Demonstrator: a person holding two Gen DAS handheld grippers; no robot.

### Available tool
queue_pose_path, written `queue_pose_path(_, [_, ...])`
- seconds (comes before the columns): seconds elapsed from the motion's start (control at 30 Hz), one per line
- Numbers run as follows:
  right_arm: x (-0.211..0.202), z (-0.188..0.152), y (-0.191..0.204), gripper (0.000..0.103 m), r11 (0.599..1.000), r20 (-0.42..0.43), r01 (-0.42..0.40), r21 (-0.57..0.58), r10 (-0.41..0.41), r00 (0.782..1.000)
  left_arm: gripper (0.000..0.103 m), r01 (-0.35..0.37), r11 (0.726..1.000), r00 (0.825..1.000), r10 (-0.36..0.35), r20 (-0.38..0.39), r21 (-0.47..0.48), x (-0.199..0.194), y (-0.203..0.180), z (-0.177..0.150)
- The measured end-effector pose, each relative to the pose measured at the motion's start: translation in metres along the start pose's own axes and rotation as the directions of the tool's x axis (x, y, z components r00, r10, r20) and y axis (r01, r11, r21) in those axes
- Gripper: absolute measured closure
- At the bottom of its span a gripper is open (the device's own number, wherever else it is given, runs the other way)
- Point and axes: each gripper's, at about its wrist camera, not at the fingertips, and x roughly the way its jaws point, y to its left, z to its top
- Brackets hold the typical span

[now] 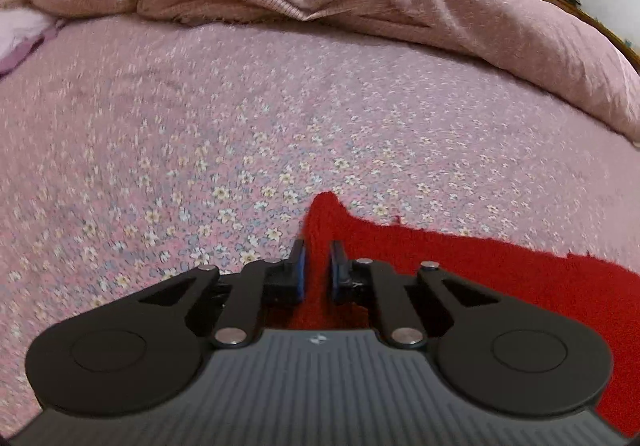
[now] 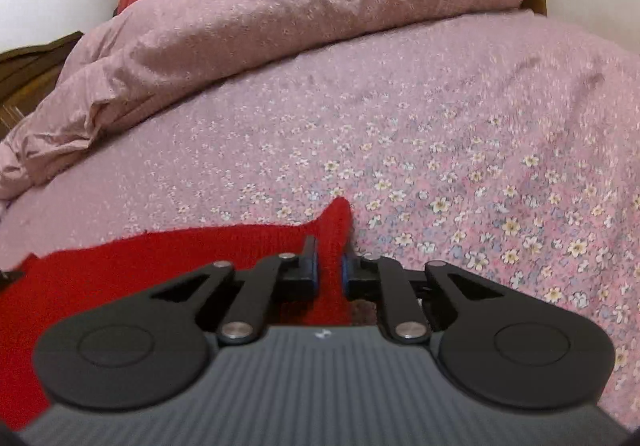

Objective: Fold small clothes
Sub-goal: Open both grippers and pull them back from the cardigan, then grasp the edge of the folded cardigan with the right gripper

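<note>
Both tools have a hold on the same red knitted garment: the left gripper has its 2 jaws pinched on a pulled-up corner of it, and the right gripper is clamped in the same way on the opposite corner. The step in hand looks like the start of a fold, with the 2 corners caught and ready to be carried over. To do it well, I would raise both hands together and by the same amount, so the edge between them stays straight and lightly taut, not sagging or twisted; then carry it across in 1 even sweep and lay it down so the edges meet squarely before either grip lets go. Pulling the hands apart too hard would stretch the knit, and lifting 1 side ahead of the other would skew the fold. The garment lies on the flowered pink bed sheet, at the near side of the bed just beneath the grippers, well short of the rumpled pink quilt heaped along the far edge. It is a plain, strong red with a soft, fuzzy knit surface, lying mostly flat between the 2 grips, each held corner drawn up into a small peak. How much of it extends below the tools is hidden.
</note>
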Motion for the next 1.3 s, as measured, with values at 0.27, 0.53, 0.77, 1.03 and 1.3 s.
queue_pose_path(0.27, [-0.052,0.008,0.021,0.066,0.996,0.070,0.088,-0.032,-0.086,0.994,0.079,-0.014,0.998,0.999,0.011,0.036,0.062,-0.069,-0.024,-0.005])
queue_pose_path(0.53, [-0.106,-0.018,0.060,0.049,0.996,0.031,-0.057,-0.065,0.059,0.998,0.054,0.021,0.989,0.999,-0.026,0.029,0.146,-0.111,-0.075,-0.056])
queue_pose_path(0.77, [-0.099,-0.052,0.085,0.051,0.984,-0.048,-0.029,-0.175,0.021,0.999,0.048,0.002,0.986,0.998,0.007,-0.055,0.167,-0.106,-0.106,-0.105])
queue_pose_path(1.03, [-0.091,-0.063,0.079,0.050,0.991,-0.064,-0.035,-0.129,0.027,0.998,0.040,-0.045,0.978,0.999,0.050,-0.021,0.204,-0.100,-0.112,-0.118])
queue_pose_path(1.3, [-0.091,-0.070,0.076,0.049,0.996,-0.040,-0.031,-0.078,0.028,0.999,0.038,-0.043,0.977,0.999,0.046,-0.009,0.207,-0.100,-0.109,-0.121])
